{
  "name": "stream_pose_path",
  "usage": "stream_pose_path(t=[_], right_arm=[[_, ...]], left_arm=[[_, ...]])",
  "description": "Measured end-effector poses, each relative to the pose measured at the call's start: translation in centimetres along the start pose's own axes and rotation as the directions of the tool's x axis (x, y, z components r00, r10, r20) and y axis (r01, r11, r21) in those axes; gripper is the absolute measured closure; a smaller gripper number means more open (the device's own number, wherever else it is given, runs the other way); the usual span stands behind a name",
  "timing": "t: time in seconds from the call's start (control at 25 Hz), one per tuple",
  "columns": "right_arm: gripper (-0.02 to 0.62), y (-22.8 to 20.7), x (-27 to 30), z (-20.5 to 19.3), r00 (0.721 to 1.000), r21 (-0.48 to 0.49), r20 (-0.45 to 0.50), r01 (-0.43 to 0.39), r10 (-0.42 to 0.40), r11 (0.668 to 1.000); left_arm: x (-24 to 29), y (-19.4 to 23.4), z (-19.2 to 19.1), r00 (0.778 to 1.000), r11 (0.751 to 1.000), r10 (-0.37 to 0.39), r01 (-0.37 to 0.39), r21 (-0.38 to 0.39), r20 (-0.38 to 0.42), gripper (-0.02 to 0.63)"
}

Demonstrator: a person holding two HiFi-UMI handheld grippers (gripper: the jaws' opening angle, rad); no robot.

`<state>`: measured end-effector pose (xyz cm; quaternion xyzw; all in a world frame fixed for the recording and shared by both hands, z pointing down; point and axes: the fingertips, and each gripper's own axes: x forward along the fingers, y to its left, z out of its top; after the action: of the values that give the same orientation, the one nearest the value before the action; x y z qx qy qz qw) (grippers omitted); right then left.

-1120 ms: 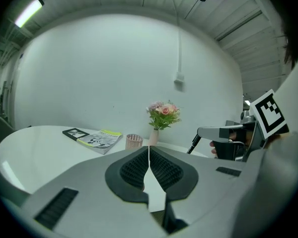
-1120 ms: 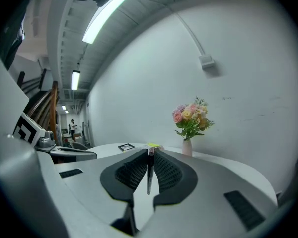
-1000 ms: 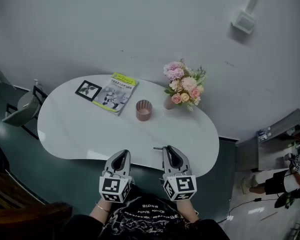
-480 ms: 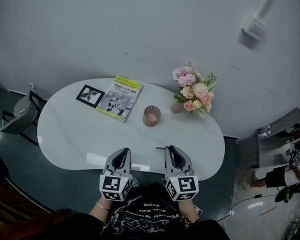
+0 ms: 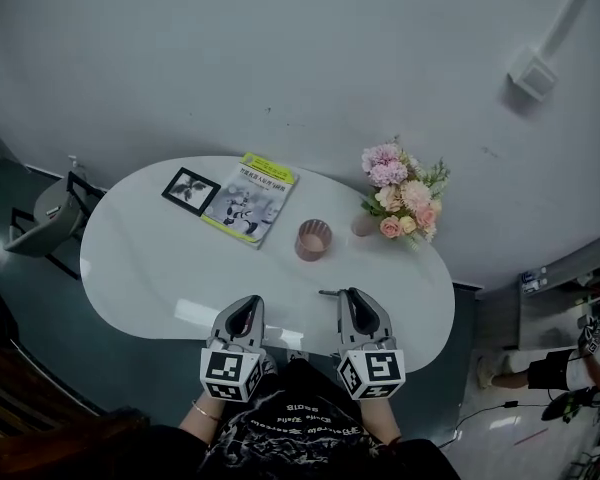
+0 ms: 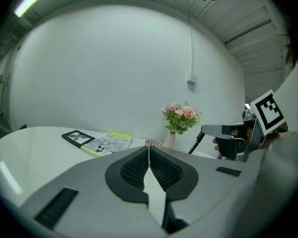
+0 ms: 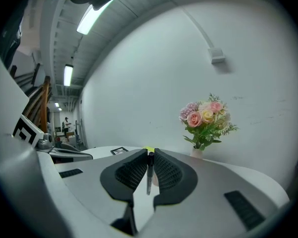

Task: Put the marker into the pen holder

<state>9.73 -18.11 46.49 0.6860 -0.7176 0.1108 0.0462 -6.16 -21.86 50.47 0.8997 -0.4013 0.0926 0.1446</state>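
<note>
The pink pen holder [image 5: 314, 240] stands on the white table [image 5: 150, 268], right of the middle; in the left gripper view its rim [image 6: 152, 143] peeks over the jaw tips. My right gripper [image 5: 352, 299] is at the table's near edge, shut on a thin black marker [image 5: 328, 293] whose end sticks out to the left. In the right gripper view the marker [image 7: 148, 175] stands upright between the pads of the right gripper [image 7: 150, 156]. My left gripper [image 5: 243, 314] hovers beside it, jaws shut and empty [image 6: 149, 148]. The left gripper view also catches the right gripper [image 6: 227, 132] and marker [image 6: 195, 144].
A yellow-edged booklet [image 5: 248, 200] and a black photo frame [image 5: 190, 190] lie at the table's far left. A vase of pink flowers [image 5: 400, 190] stands right of the pen holder. A chair [image 5: 52, 218] is off the left end; a person [image 5: 560, 366] is far right.
Both grippers have moved toward the table; the pen holder now lies closer to their tips. The marker stays in the right gripper's jaws.
</note>
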Motion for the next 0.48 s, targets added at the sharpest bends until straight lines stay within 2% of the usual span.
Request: stream_pose_path(t=[0.48], right_arm=[[0.531,-1.4,2.5,2.3,0.998,0.000,0.039,-0.055,0.055,0.998]], left_arm=[[1.6,-0.2,0.6,0.999,0.999,0.050,-0.050,-0.013,0.010,0.580]])
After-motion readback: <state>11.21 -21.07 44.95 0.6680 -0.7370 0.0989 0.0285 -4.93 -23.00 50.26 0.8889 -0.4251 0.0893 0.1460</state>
